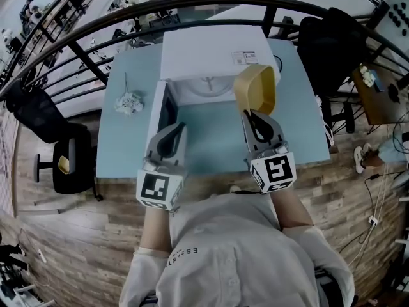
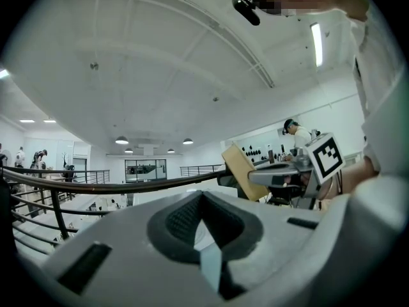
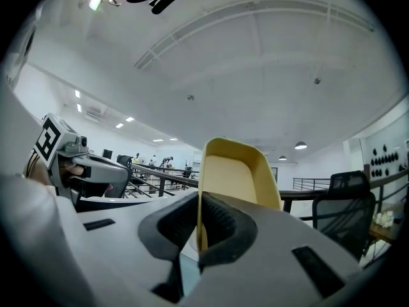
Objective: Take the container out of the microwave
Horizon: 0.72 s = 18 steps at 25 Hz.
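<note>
The right gripper (image 3: 201,197) is pinching the thin wall of the yellow tub (image 3: 233,171). The tub sticks up from the jaws, tipped on its side. It hangs in the air just in front of the microwave (image 1: 211,53), near its right side and above the table (image 1: 128,139). It looks to be out of the microwave already.

The left gripper (image 2: 203,197) has its jaws pressed together with nothing in them. It waits near the open door (image 1: 158,110).

To do this step well, I think the pinch should stay tight, because only one thin wall is held and the tub could slip or swing. Turn it flat slowly, then lower it onto a bare bit of table in front. Let go only when the bottom rests there.

Counting:
- one tub
- one microwave, with one door
- two grippers
- one table
- one small white crumpled thing (image 1: 130,101) on the table, well away from the tub
</note>
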Tool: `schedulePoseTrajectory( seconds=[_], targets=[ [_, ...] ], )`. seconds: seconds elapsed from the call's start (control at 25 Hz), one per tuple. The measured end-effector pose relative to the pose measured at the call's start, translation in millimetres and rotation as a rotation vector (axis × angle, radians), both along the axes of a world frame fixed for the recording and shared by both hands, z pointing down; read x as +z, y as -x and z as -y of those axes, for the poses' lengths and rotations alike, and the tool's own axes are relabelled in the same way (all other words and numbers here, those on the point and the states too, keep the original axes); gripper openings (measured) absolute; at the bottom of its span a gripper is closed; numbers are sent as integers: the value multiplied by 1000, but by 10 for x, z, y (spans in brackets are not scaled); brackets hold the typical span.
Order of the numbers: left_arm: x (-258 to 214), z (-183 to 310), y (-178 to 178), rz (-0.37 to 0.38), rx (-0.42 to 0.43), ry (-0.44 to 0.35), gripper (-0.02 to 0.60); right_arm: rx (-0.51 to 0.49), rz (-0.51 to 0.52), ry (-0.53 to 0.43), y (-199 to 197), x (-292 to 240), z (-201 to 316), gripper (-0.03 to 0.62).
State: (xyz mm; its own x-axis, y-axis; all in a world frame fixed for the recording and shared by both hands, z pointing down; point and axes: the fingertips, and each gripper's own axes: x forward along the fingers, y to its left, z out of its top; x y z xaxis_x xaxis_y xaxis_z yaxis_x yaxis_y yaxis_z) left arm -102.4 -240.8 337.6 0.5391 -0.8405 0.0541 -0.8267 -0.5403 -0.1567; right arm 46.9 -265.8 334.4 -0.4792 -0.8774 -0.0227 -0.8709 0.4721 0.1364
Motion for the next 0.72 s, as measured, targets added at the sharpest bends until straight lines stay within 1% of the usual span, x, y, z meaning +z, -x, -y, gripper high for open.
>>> schedulePoseTrajectory(
  seconds=[0.44,0.72],
  targets=[
    [-15,101,7,-5,-17,9,-6,-35,4,-10,53,-5,63,25],
    [5,175,-5,-6,-34,14,-6,-41,14,-7,2,12,125,25]
  ],
)
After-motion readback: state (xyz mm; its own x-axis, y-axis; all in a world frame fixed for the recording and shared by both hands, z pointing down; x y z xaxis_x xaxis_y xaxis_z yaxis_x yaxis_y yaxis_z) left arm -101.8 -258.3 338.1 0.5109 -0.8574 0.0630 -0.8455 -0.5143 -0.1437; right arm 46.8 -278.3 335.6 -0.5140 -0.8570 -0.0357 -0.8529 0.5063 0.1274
